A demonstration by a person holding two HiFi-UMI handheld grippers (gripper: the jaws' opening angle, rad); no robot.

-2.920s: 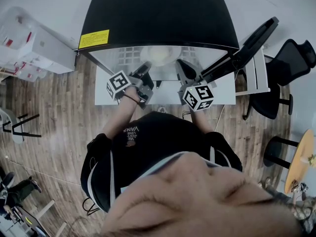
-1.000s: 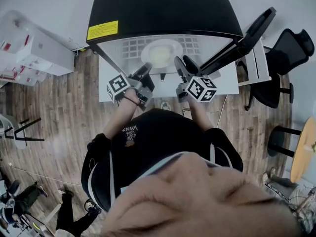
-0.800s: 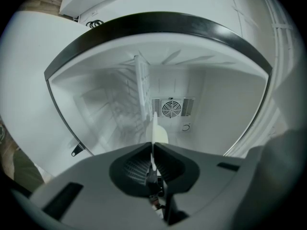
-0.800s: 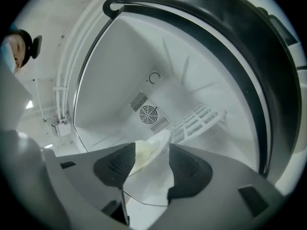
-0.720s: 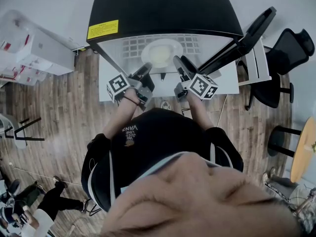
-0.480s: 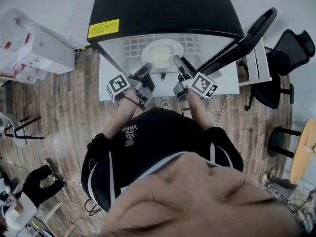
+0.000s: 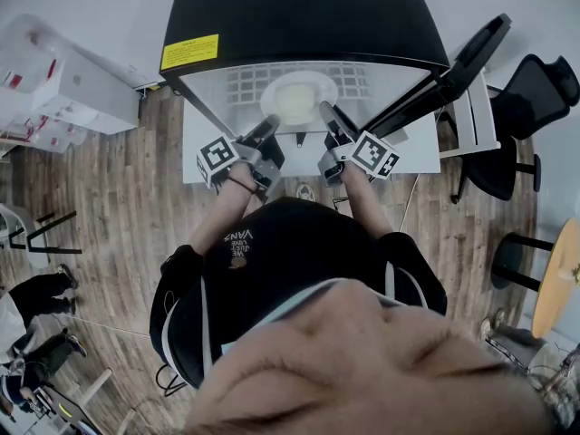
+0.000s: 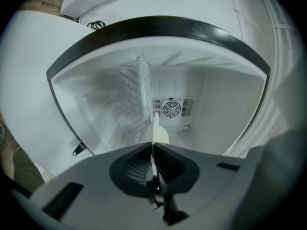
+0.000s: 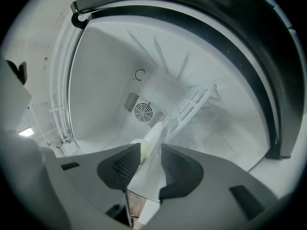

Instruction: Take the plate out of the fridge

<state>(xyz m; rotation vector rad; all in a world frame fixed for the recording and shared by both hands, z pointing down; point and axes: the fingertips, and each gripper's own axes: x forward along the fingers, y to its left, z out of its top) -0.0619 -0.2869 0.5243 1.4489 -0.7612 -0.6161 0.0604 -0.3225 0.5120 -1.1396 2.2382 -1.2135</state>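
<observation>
The white plate (image 7: 294,96) with a cream middle lies on the shelf inside the open fridge (image 7: 299,16). My left gripper (image 7: 269,123) is at its near-left rim and is shut on it. In the left gripper view the plate (image 8: 154,124) shows edge-on, pinched between the pads of the left gripper (image 8: 153,150). My right gripper (image 7: 324,111) is at the near-right rim. In the right gripper view the plate (image 9: 152,145) slants through the gap of the right gripper (image 9: 149,152); the jaws are closing, with a little space left beside the rim.
The fridge door (image 7: 453,71) hangs open to the right. A wire shelf (image 8: 143,80) and a fan vent (image 8: 171,108) are inside at the back. A black office chair (image 7: 535,107) stands right, white boxes (image 7: 72,80) left, a person (image 7: 36,297) at lower left.
My right gripper has moved a little left and forward onto the plate's rim, and its marker cube has turned. The left gripper has stayed on the rim. A person has walked past at lower left.
</observation>
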